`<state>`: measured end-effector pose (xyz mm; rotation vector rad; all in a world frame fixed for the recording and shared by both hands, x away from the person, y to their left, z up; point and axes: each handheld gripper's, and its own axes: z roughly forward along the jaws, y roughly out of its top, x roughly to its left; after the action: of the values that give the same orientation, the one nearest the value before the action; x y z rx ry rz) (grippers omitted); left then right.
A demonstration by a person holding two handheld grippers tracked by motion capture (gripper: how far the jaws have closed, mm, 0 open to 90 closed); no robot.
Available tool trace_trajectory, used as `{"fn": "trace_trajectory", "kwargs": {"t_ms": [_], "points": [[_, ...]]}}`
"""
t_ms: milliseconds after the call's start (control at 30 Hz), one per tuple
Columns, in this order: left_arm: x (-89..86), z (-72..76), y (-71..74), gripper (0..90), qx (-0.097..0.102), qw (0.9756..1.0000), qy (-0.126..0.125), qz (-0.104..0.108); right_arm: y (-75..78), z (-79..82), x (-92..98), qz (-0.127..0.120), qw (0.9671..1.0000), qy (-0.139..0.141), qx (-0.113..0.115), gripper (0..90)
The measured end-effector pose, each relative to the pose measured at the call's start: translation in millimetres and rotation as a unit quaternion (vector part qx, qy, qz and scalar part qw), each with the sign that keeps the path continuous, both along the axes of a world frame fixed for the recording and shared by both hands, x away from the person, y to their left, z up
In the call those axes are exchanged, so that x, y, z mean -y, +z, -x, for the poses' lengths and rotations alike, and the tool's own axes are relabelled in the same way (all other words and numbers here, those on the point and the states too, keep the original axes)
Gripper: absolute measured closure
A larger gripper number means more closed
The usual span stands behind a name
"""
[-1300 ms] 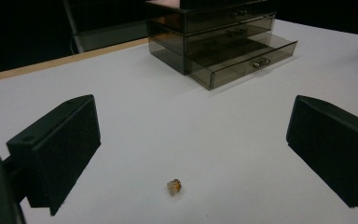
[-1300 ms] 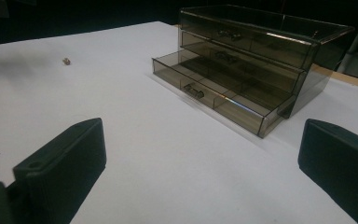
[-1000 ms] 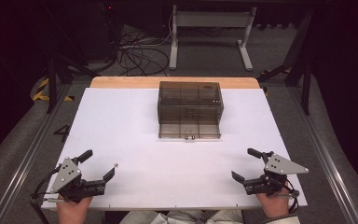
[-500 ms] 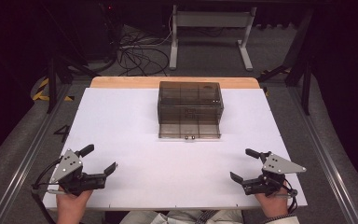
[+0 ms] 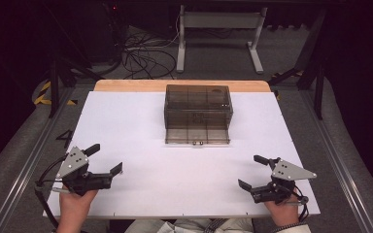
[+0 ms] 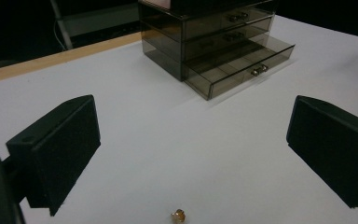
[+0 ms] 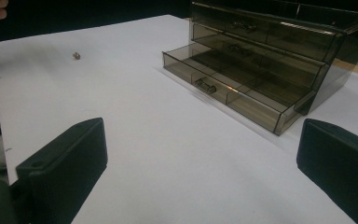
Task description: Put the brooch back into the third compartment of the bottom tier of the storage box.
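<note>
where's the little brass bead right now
In the left gripper view the small brass bead lies on the white table, just ahead of the open left gripper, well short of the drawer box.

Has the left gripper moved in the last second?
Yes. The left gripper has slid slightly right and away from the near edge of the table, toward the drawer box.

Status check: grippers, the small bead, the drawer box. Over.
Left gripper open, bead on table just ahead of its jaws. Right gripper open, holding nothing. Drawer box: bottom drawer pulled out. Path clear.
</note>
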<state>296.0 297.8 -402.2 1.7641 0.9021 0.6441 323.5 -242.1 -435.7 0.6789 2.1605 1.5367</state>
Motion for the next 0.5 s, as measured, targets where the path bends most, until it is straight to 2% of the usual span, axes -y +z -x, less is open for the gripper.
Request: {"fn": "trace_trajectory", "kwargs": {"t_ms": [167,367,500], "points": [[-0.2,-3.7,1.5,3.0,-0.001,1.0,-0.001,0.006,-0.3,-0.3,-0.3,0.002,1.0,0.0,-0.002,2.3],[3.6,-9.0,6.0,3.1,-0.009,0.9998,-0.003,-0.018,-0.5,-0.8,0.5,-0.002,1.0,0.0,-0.003,2.3],[5.0,-11.3,7.3,3.0,-0.011,0.9998,-0.006,-0.013,-0.6,-1.0,1.1,-0.002,1.0,0.0,-0.004,2.3]]}}
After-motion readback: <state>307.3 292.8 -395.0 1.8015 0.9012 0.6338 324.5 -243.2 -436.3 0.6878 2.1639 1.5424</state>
